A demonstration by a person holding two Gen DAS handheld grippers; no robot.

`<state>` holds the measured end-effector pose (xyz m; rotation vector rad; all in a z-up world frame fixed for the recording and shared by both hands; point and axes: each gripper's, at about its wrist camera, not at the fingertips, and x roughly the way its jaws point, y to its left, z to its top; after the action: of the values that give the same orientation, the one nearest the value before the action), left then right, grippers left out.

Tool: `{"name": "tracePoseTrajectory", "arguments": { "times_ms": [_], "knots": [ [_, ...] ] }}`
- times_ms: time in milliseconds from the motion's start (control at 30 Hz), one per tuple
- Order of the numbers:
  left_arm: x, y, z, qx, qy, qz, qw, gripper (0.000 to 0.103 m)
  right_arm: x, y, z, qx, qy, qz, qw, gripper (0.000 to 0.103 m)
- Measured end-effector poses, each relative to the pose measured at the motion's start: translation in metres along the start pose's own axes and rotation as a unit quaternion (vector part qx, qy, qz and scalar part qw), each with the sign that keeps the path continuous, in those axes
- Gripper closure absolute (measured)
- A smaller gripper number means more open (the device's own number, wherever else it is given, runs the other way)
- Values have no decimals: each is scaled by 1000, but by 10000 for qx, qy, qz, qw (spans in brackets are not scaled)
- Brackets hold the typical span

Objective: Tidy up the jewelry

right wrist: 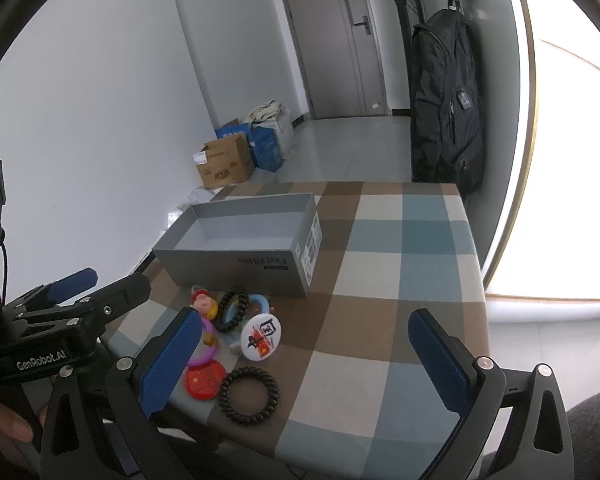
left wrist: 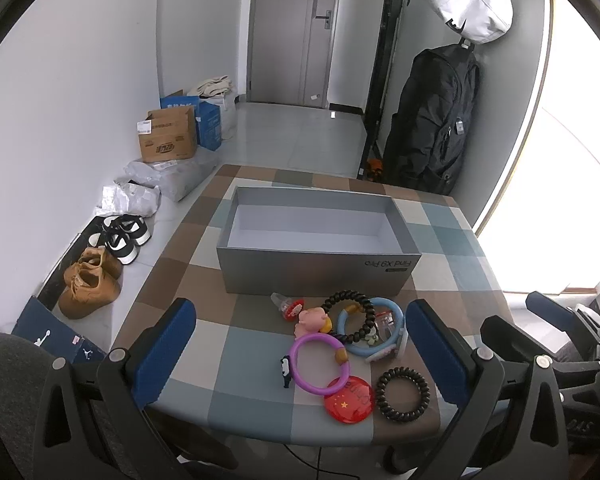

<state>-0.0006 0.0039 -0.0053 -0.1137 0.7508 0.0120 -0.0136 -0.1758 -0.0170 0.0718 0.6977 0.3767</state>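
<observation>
Left wrist view looks down on a checked worktop (left wrist: 204, 344) where the jewelry lies in a loose heap just in front of an open grey box (left wrist: 320, 240) — a purple ring (left wrist: 320, 364), a light blue ring (left wrist: 396, 316), a black beaded bracelet (left wrist: 350, 314), a red badge (left wrist: 349, 399) and a black coil hair tie (left wrist: 403, 394). The box holds nothing. The left gripper (left wrist: 304, 354) hovers over the pile, fingers wide and gripping nothing. From the right wrist view, the right gripper (right wrist: 308, 360) also hangs with fingers spread — a white badge (right wrist: 261, 336) sits among the pieces.
</observation>
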Motion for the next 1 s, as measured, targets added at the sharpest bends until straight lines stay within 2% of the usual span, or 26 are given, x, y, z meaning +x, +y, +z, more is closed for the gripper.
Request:
{"name": "tracePoseTrajectory", "arguments": {
  "times_ms": [633,833,900,1000],
  "knots": [
    [1,4,-6,-98,101,-55,9999,1,-1,-1,-1,3,-52,-24,10000,0],
    [10,13,-5,-229,423,-169,9987,1,4,-4,0,80,17,-25,10000,0],
    [13,17,-5,-294,551,-279,9977,7,6,-5,1,114,33,-39,9999,0],
    [19,23,-10,-375,810,-404,9952,8,10,-7,3,166,86,-24,9998,0]
  ]
}}
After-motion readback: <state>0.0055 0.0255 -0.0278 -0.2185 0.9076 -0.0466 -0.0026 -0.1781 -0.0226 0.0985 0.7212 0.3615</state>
